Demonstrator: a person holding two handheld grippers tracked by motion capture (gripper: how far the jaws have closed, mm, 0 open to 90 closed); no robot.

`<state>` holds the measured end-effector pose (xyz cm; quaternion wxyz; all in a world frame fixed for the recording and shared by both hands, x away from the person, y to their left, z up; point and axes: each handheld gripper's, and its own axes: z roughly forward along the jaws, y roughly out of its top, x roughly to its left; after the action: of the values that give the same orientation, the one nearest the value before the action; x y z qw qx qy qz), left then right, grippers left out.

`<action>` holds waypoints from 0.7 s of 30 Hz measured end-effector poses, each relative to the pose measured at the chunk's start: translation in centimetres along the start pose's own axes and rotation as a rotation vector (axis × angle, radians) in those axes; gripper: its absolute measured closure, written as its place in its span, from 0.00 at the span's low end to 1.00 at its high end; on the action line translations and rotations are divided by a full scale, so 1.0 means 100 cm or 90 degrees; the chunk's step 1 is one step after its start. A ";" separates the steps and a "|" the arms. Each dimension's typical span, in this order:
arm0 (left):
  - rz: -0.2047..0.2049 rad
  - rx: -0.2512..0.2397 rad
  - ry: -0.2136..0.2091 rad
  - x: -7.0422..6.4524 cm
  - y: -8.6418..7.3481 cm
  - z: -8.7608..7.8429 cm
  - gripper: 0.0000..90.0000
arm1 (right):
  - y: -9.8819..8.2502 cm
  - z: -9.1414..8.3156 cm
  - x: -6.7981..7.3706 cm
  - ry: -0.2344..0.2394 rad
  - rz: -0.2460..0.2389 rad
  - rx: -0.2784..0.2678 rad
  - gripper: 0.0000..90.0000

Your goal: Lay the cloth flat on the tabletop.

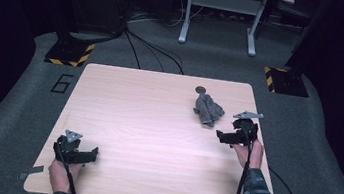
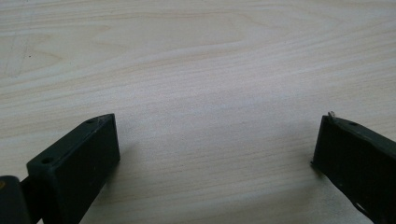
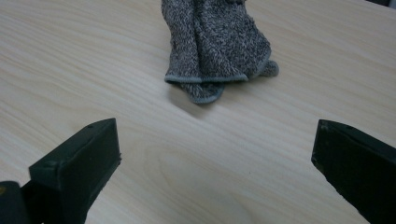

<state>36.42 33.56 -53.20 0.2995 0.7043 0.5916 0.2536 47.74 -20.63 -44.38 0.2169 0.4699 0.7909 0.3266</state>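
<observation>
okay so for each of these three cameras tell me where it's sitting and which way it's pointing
High view: fixed above the person's side, looking forward and down on the table; both hands show, with the left gripper, the right gripper and the grey sock.
Left gripper view: rides on the left gripper, looking along its open jaws at bare wood.
Right gripper view: rides on the right gripper, looking past its open jaws at the sock.
Shared: the sock shows in the high and right gripper views.

A light wooden table [image 1: 156, 125] fills the frame's centre. Yellow-black striped stand bases [image 1: 67, 53] sit at upper left and right; a grey metal frame [image 1: 222, 5] stands top centre.
</observation>
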 end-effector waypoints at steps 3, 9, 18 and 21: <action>0.001 0.000 0.000 0.000 0.000 0.000 0.00 | 0.013 0.010 0.003 0.009 -0.009 0.001 0.01; 0.000 0.000 0.000 0.000 0.000 0.000 0.00 | 0.031 0.025 0.008 0.013 -0.019 0.006 0.02; 0.001 0.000 0.000 0.000 0.000 0.000 0.00 | 0.049 0.052 0.007 0.022 -0.019 0.033 0.02; -0.002 -0.003 0.003 0.000 0.000 0.000 0.00 | 0.056 0.065 0.008 0.020 -0.026 0.037 0.04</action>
<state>36.43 33.53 -53.24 0.3004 0.7019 0.5927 0.2563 54.95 -15.94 -44.87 0.1975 0.4548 0.8127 0.3061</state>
